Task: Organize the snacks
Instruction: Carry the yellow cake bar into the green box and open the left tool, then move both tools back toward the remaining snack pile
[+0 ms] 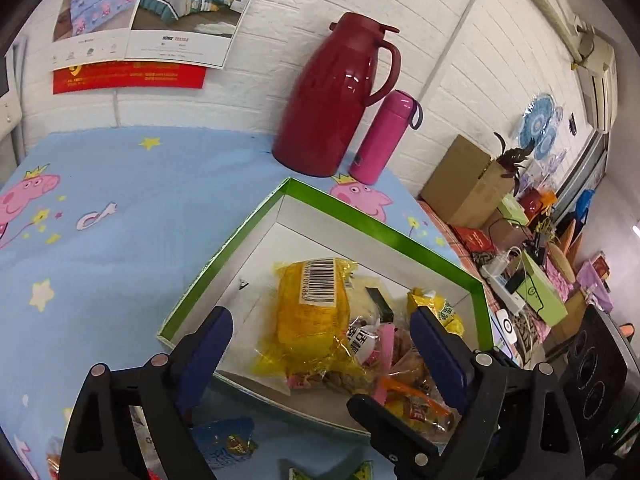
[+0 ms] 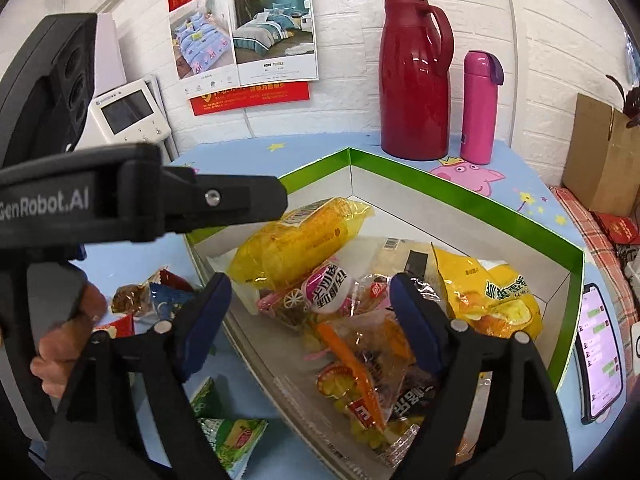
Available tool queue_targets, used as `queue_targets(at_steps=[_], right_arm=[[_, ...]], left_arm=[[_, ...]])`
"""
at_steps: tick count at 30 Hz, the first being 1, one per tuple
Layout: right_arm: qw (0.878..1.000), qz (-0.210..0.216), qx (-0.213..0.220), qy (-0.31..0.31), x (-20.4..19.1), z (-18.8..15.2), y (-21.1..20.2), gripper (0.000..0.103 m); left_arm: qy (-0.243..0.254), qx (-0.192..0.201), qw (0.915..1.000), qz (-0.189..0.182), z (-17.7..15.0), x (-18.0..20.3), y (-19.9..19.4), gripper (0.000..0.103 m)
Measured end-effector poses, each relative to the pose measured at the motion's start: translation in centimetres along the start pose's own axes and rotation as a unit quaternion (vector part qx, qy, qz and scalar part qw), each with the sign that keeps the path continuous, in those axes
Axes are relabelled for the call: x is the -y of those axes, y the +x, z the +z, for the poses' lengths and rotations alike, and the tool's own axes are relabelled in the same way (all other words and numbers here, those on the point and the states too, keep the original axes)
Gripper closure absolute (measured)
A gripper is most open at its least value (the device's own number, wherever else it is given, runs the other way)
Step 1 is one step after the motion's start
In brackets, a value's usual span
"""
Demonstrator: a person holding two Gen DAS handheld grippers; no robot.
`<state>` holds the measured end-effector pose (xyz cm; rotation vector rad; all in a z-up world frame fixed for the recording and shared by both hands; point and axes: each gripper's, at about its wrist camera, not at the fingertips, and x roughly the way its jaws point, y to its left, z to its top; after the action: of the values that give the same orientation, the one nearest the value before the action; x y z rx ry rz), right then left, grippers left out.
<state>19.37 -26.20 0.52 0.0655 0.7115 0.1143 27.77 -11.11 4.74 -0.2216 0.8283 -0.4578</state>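
Both pairs of jaws stand wide open and hold nothing. From the left wrist view, the left gripper point(image 1: 320, 336) hovers over the near edge of the box point(image 1: 352, 216), a shallow white tray with a green rim on the worktop point(image 1: 120, 184), which is covered by a blue cartoon-pig cloth. From the right wrist view, the right gripper point(image 2: 312, 304) hangs above the same box, with a heap of snacks between its fingers. Inside the box a yellow pack point(image 2: 296, 240) with a barcode lies toward 11 o'clock, an orange-yellow chip bag point(image 2: 492, 296) toward 2 o'clock, and clear wrapped sweets point(image 2: 360, 360) pile up near 6 o'clock. Loose snacks remain outside the box on the cloth: a green sachet point(image 2: 236, 436) at 7 o'clock, and a blue packet point(image 2: 168, 292) beside a red one at 9 o'clock. A red jug point(image 2: 416, 76) and a pink flask point(image 2: 480, 108) stand at 12 to 1 o'clock against the wall, well clear. A phone point(image 2: 600, 352) lies just outside the box at 3 o'clock. The likely step is fetching the leftover packets. To do it well, swing a gripper back over the box wall, come down flat on one sachet, pinch its middle and not a crinkly corner, then lift it clear of the rim before letting go over a bare patch of the box floor toward 12 o'clock.
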Motion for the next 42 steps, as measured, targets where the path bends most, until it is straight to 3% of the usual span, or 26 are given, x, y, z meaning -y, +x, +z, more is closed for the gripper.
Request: queue_targets(at_steps=[3, 7, 13, 18, 24, 28, 33, 36, 39, 42], right_arm=[[1.0, -0.005, -0.005, -0.01, -0.5, -0.1, -0.1, 0.016], [1.0, -0.001, -0.011, -0.007, -1.0, -0.2, -1.2, 0.003], [1.0, 0.007, 0.013, -0.025, -2.9, -1.1, -5.1, 0.001], [0.999, 0.022, 0.023, -0.036, -4.7, -3.0, -8.1, 0.001], [0.998, 0.042, 0.019, -0.049, -7.0, -5.8, -9.6, 0.001], [0.996, 0.07, 0.019, -0.048, -8.3, -6.7, -9.3, 0.001], [0.993, 0.109, -0.028, -0.048, -10.2, -6.7, -7.3, 0.001], [0.992, 0.094, -0.052, -0.07, -11.8, -7.0, -5.9, 0.001], [0.99, 0.11, -0.067, -0.063, -12.4, -7.2, -4.6, 0.001], [0.989, 0.118, -0.078, -0.045, -12.6, -7.1, -3.4, 0.004]], left_arm=[[0.003, 0.0, 1.0, 0.009, -0.2, -0.1, -0.3, 0.011], [0.006, 0.004, 0.9999, 0.01, -0.8, 0.0, -1.9, 0.011], [0.023, 0.028, 0.9983, 0.045, -2.2, 1.0, -6.5, 0.011], [0.014, 0.021, 0.9965, 0.079, -4.5, 0.8, -10.4, 0.011], [-0.009, 0.037, 0.9954, 0.088, -7.9, -1.4, -14.5, 0.011], [-0.037, 0.034, 0.994, 0.097, -10.5, -4.0, -15.7, 0.011], [-0.062, 0.013, 0.9925, 0.104, -13.6, -7.1, -16.0, 0.011], [-0.075, 0.001, 0.9929, 0.092, -15.0, -8.4, -15.8, 0.011], [-0.086, -0.006, 0.9929, 0.081, -16.0, -9.5, -15.6, 0.012], [-0.092, -0.012, 0.9938, 0.061, -16.2, -10.0, -15.2, 0.02]])
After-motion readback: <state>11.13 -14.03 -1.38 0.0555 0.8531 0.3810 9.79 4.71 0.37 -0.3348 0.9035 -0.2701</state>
